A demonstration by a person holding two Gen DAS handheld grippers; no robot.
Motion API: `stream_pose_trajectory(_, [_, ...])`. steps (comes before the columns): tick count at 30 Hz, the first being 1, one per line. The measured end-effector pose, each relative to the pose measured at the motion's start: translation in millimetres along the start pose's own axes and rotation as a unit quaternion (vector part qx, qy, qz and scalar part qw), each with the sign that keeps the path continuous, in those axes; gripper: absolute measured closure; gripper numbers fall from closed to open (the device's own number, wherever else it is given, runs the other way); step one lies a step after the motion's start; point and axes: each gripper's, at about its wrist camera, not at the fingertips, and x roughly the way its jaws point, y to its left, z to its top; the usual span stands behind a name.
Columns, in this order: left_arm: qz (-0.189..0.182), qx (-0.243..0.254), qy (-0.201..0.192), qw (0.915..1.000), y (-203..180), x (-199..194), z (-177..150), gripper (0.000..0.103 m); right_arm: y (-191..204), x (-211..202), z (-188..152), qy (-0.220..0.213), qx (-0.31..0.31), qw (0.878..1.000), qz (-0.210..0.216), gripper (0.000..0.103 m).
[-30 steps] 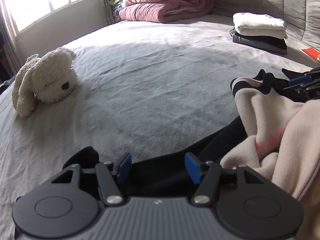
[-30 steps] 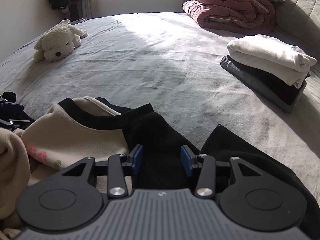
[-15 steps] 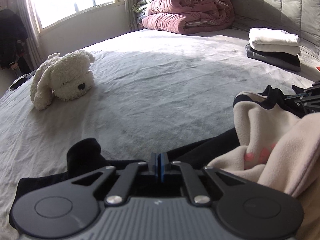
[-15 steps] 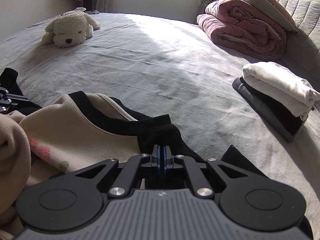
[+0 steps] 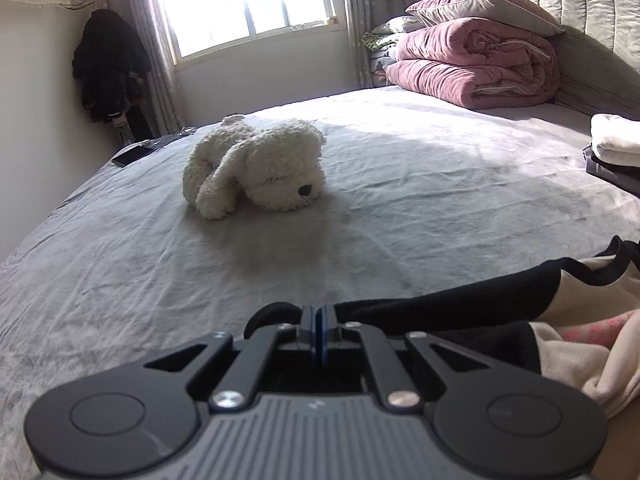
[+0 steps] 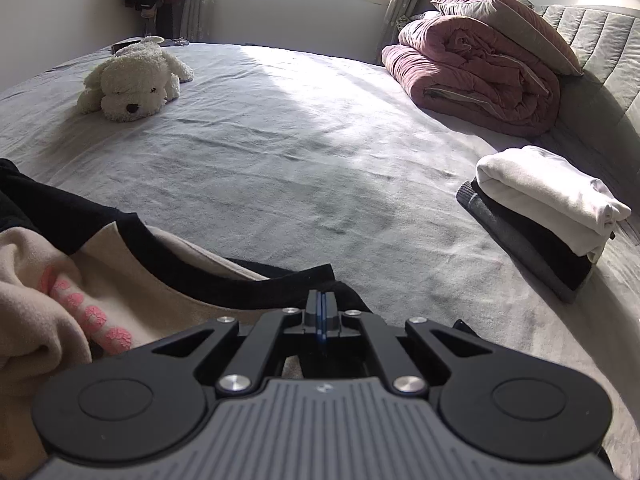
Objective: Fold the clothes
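Soft, limp cream-and-black fleece top [image 6: 120,292] at frame bottom — best pinched at black edges, as left claw [image 5: 319,334] and right claw [image 6: 321,320] do.

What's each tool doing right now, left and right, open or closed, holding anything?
Left tool: closed, pinching the black edge of the cream and black garment.
Right tool: closed, pinching the same garment's black fabric.

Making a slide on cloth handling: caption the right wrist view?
Right gripper shut on a black-and-cream sweater on a grey bed, folded stack nearby.
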Motion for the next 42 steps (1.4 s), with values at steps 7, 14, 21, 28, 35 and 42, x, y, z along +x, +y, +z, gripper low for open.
stream_pose_trajectory(7, [0.01,-0.004,0.015,0.9998,25,-19,-10,0.1,-14,-4,4,0.006,0.045,0.999,0.028,0.092])
stream_pose_trajectory(14, [-0.048,-0.004,0.088,0.9949,39,-23,-38,0.1,-16,-3,3,0.018,0.059,0.995,0.072,0.088])
stream_pose_trajectory(21, [-0.089,0.028,0.13,0.9871,32,-22,-54,0.099,-13,6,1,0.035,0.055,0.995,0.077,0.067])
stream_pose_trajectory(28, [-0.149,-0.003,0.086,0.9851,38,-34,-27,0.071,-4,16,4,0.042,0.046,0.995,0.075,0.065])
stream_pose_trajectory(35, [-0.191,-0.035,0.079,0.9777,15,-10,-7,0.071,2,22,5,0.045,0.041,0.996,0.07,0.064])
stream_pose_trajectory(42, [-0.201,-0.047,0.123,0.9707,-11,29,-3,0.067,1,27,3,0.049,0.041,0.996,0.069,0.059])
